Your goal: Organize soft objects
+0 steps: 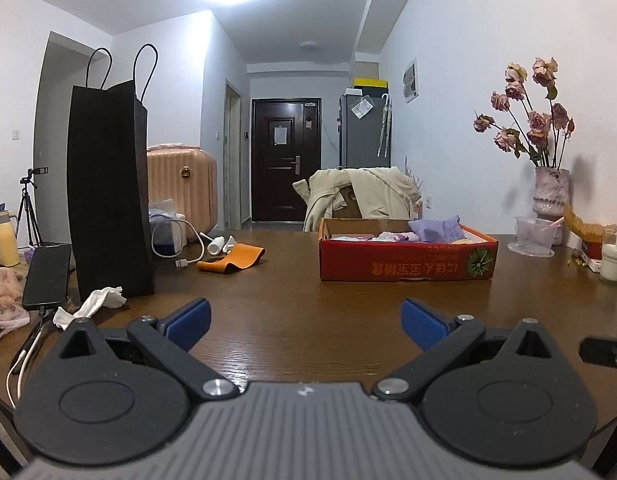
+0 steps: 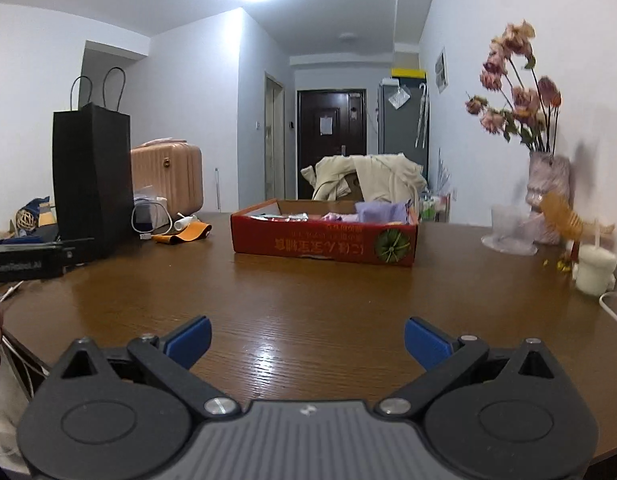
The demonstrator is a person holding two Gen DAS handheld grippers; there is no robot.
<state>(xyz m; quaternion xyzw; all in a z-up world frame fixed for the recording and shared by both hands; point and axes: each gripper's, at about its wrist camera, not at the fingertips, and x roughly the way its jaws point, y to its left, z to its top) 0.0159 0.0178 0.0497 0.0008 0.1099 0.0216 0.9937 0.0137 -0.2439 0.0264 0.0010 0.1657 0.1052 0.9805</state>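
Tabletop's red box (image 1: pixel 404 266) holds folded soft cloths (image 1: pixel 436 229).

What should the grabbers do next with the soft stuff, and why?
Probably move the right gripper forward toward the red box. Both it and the left gripper are open and empty above the bare table, and the purple cloth lies in the box ahead.
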